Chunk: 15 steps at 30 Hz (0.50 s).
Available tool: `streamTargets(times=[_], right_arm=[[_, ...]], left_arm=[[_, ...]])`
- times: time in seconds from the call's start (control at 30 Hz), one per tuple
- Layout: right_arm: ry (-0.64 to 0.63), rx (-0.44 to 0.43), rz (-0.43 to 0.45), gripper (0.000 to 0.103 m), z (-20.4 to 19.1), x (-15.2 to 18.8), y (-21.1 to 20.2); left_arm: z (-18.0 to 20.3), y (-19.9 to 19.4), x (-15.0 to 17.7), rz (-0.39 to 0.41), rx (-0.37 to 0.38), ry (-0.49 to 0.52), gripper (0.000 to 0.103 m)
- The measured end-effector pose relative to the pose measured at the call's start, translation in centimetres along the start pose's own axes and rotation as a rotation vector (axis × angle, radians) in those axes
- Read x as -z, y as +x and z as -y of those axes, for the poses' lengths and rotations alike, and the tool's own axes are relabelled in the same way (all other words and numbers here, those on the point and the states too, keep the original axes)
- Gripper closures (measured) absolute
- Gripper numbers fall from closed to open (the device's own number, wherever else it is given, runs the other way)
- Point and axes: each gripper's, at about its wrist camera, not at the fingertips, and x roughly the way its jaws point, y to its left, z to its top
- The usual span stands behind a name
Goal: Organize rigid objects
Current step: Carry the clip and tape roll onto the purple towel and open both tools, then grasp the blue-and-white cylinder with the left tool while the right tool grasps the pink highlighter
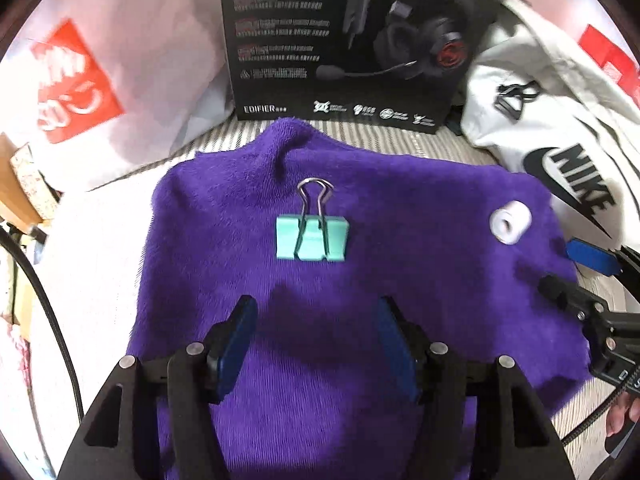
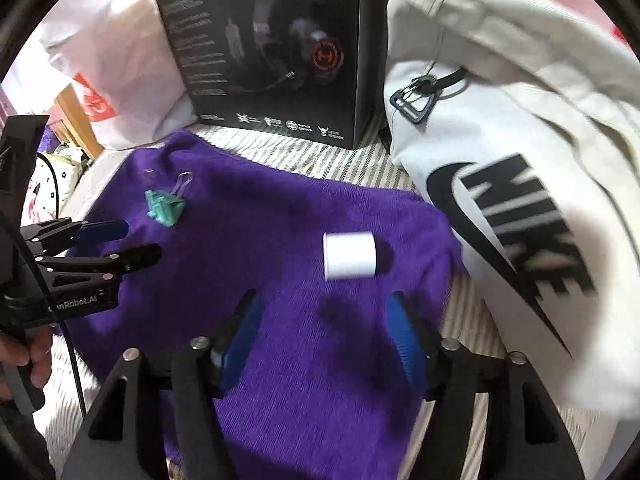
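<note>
A teal binder clip (image 1: 311,237) with silver wire handles lies on a purple towel (image 1: 360,320), straight ahead of my open, empty left gripper (image 1: 316,312). It also shows in the right wrist view (image 2: 164,207) at the towel's far left. A white roll of tape (image 2: 349,255) lies on its side on the towel, just ahead of my open, empty right gripper (image 2: 324,312). The roll shows at the right in the left wrist view (image 1: 510,222). The right gripper's fingers (image 1: 592,258) enter the left wrist view from the right edge.
A black headset box (image 1: 344,40) stands upright behind the towel. A white Nike bag (image 2: 520,200) lies at the right, touching the towel's edge. A white plastic bag with red print (image 1: 80,80) sits at the back left. The towel lies on striped bedding (image 2: 320,156).
</note>
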Motion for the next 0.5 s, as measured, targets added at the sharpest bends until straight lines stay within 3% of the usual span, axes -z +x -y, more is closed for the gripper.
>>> streamTargets(times=[0.27, 0.5], right_arm=[[0.044, 0.008, 0.050, 0.028, 0.1, 5.4, -7.2], [0.118, 0.015, 0.065, 0.027, 0.1, 11.9, -11.9]], left_arm=[[0.9, -6.2, 3.2, 0.087, -0.006, 0.048, 0.041], [2.6, -10.3, 8.1, 0.133, -0.017, 0.082, 0.039]])
